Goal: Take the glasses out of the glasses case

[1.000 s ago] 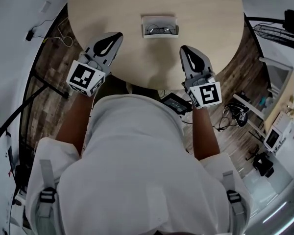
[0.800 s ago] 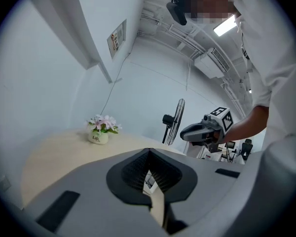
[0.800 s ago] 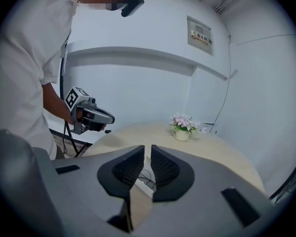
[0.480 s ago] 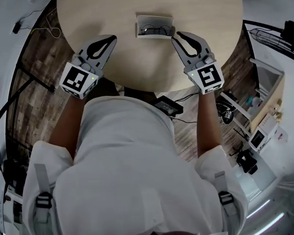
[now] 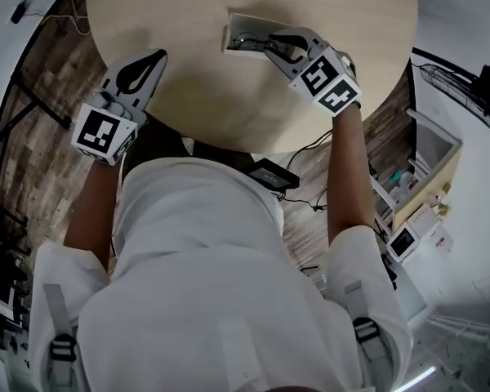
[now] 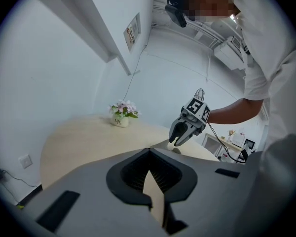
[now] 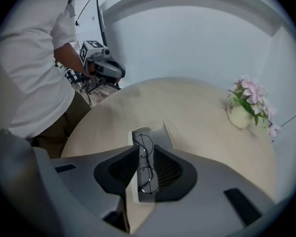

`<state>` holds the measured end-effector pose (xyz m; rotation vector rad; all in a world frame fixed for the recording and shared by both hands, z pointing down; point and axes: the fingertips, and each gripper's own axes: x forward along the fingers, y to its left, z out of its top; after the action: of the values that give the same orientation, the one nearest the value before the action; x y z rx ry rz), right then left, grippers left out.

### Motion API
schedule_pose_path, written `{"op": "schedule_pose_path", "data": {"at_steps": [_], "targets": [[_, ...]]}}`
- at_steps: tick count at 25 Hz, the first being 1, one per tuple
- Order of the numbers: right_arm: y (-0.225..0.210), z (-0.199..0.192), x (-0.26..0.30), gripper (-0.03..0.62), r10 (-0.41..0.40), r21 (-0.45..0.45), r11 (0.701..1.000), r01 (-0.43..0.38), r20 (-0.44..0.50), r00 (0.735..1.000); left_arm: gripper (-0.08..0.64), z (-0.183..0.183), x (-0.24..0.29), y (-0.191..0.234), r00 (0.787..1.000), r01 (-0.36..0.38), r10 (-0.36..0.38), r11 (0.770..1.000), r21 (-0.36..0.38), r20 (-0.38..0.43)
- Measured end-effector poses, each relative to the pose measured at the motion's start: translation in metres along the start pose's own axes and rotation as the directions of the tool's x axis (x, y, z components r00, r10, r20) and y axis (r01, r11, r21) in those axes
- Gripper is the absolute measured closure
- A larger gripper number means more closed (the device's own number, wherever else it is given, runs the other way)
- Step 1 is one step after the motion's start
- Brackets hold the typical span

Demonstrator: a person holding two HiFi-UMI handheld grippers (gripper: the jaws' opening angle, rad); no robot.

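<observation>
1. Pale wood surface (image 5: 229, 104), round. A white glasses case (image 5: 243, 23) is set open on its far part, with the glasses (image 7: 146, 163) lying inside it.
2. The right gripper (image 5: 271, 46) is held low over the case. Its fingers are parted narrowly, one on each side of the glasses' middle; contact with the frame cannot be judged.
3. The left gripper (image 5: 153, 57) is held above the near left edge, well apart from the case. Its fingers are closed tip to tip, with nothing held.
4. A small flower pot (image 7: 240, 113) is seen beyond the case.
</observation>
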<state>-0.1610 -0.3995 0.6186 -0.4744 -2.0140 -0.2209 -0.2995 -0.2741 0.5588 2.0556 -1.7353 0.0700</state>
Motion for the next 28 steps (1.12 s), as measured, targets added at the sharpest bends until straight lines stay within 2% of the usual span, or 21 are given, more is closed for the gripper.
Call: {"op": "schedule_pose_path", "data": {"at_steps": [5,12,23,28], "targets": [[0.001,-0.014,0.023,0.499,0.051,-0.043,0.997,-0.059,-0.174,0.983,0.546,-0.017,-0.01,0.001,1.0,-0.013,0.013,1.0,-0.018,-0.004],[0.004,-0.032,0.043,0.499,0.105,-0.035,0.992,-0.122,-0.315,0.943,0.546,-0.019,-0.016,0.01,0.999,-0.031,0.032,0.998,-0.049,0.011],[0.005,-0.046,0.057,0.509,0.115,-0.087,0.983,-0.16,-0.39,0.914,0.546,-0.035,-0.025,0.022,0.998,-0.064,0.065,0.995,-0.081,0.007],[0.005,-0.043,0.062,0.517,0.148,-0.054,0.981,-0.184,-0.397,0.906,0.546,-0.04,-0.029,0.025,0.998,-0.064,0.065,0.995,-0.079,0.005]]}}
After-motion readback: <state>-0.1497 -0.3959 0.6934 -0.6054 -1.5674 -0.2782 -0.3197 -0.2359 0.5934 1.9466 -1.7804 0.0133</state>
